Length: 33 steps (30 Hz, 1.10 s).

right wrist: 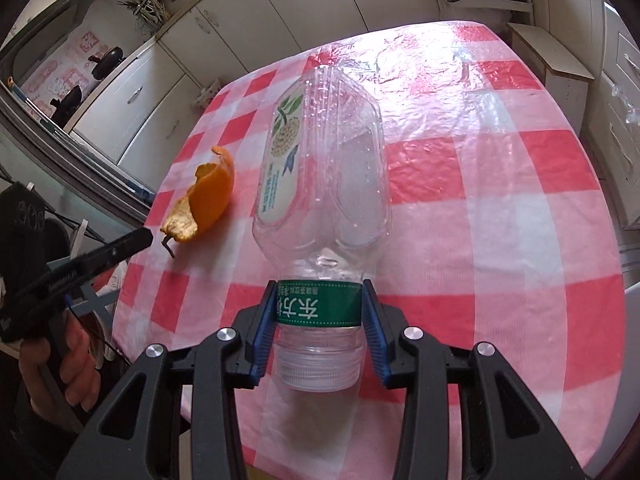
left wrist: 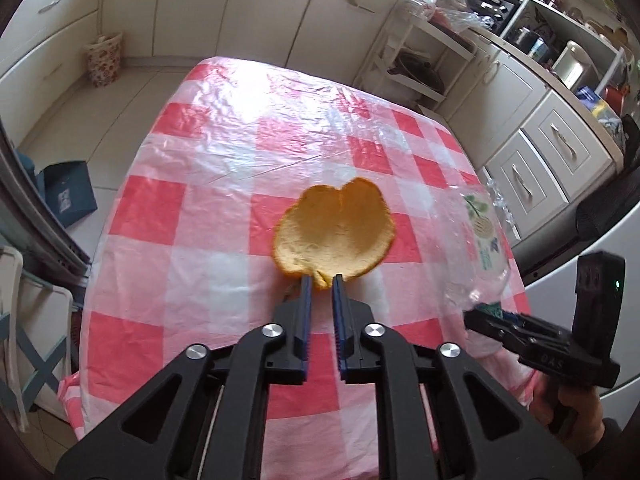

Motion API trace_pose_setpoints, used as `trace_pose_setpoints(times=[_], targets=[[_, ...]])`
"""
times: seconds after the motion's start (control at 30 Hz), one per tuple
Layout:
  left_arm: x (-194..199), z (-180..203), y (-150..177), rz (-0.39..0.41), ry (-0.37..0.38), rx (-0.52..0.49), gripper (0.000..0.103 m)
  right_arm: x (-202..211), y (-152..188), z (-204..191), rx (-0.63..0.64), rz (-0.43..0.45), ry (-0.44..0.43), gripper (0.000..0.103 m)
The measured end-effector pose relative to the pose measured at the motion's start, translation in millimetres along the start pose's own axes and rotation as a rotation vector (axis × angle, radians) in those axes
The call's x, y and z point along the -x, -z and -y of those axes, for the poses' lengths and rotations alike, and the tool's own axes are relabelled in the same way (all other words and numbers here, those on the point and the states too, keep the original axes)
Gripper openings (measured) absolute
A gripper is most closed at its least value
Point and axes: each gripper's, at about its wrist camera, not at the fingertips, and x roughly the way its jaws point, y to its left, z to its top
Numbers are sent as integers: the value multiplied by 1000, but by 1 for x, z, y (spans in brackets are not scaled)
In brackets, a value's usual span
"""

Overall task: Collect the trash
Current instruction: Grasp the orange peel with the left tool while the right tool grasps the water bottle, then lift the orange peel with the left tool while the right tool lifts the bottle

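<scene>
two pieces of trash sit on the red-and-white checked tablecloth [left wrist: 168, 208]: an orange peel [left wrist: 334, 232] and a crushed clear plastic bottle [right wrist: 320, 184]. the peel lies near the middle of the table, pale inner side up in the left wrist view, with the bottle just beside it toward the right edge. the left gripper [left wrist: 321, 280] has its blue-padded jaws drawn close together around the near edge of the peel, pinching a small bit of it. the right gripper [right wrist: 320, 312] is clamped on the bottle at the green label band [right wrist: 318, 304] just below the neck, a blue pad pressed against each side; the cap end points back toward the camera and the flattened body stretches away over the cloth. in the right wrist view the peel shows its orange skin, curled, with the tip of the left gripper right at its near end. white kitchen cabinets [left wrist: 536, 160] surround the table, and a patterned bin [left wrist: 105, 58] stands on the floor beyond the far corner.
</scene>
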Motion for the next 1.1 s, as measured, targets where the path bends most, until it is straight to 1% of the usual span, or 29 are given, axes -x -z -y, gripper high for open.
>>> trace_pose_setpoints(times=[0.03, 0.1, 0.17, 0.23, 0.33, 0.57, 0.6, 0.63, 0.7, 0.73, 0.8, 0.83, 0.87, 1.1], targets=[[-2, -5, 0, -3, 1, 18, 24, -1, 1, 1, -2, -6, 0, 43], [-7, -12, -2, -5, 1, 44, 33, -3, 2, -2, 7, 3, -6, 46], [-11, -14, -4, -5, 3, 53, 36, -3, 1, -5, 20, 8, -1, 49], [-16, -13, -8, -3, 3, 55, 43, -6, -1, -8, 28, 11, 2, 51], [-22, -12, -15, 0, 6, 63, 47, -10, -6, -11, 41, 15, 8, 53], [-46, -3, -31, -24, -5, 68, 48, -17, -20, -7, 42, 10, 26, 53], [-51, 0, -31, -36, -8, 64, 46, -17, -20, -7, 46, 9, 32, 53], [-54, 2, -30, -43, -11, 57, 35, -18, -21, -7, 55, 6, 39, 51], [-59, 9, -27, -61, -22, 28, 22, -16, -18, -8, 81, 3, 60, 47], [-59, 12, -25, -65, -18, 15, 21, -16, -17, -9, 97, 0, 76, 44], [-56, 17, -21, -60, -24, -2, 19, -16, -16, -10, 117, -7, 91, 41], [-52, 19, -19, -56, -26, -12, 14, -15, -15, -10, 119, -12, 87, 41], [-48, 19, -16, -55, -25, -15, 11, -14, -13, -10, 121, -17, 84, 41], [-10, 14, 16, -43, -23, -26, 10, -9, -2, -13, 184, -91, 64, 41]])
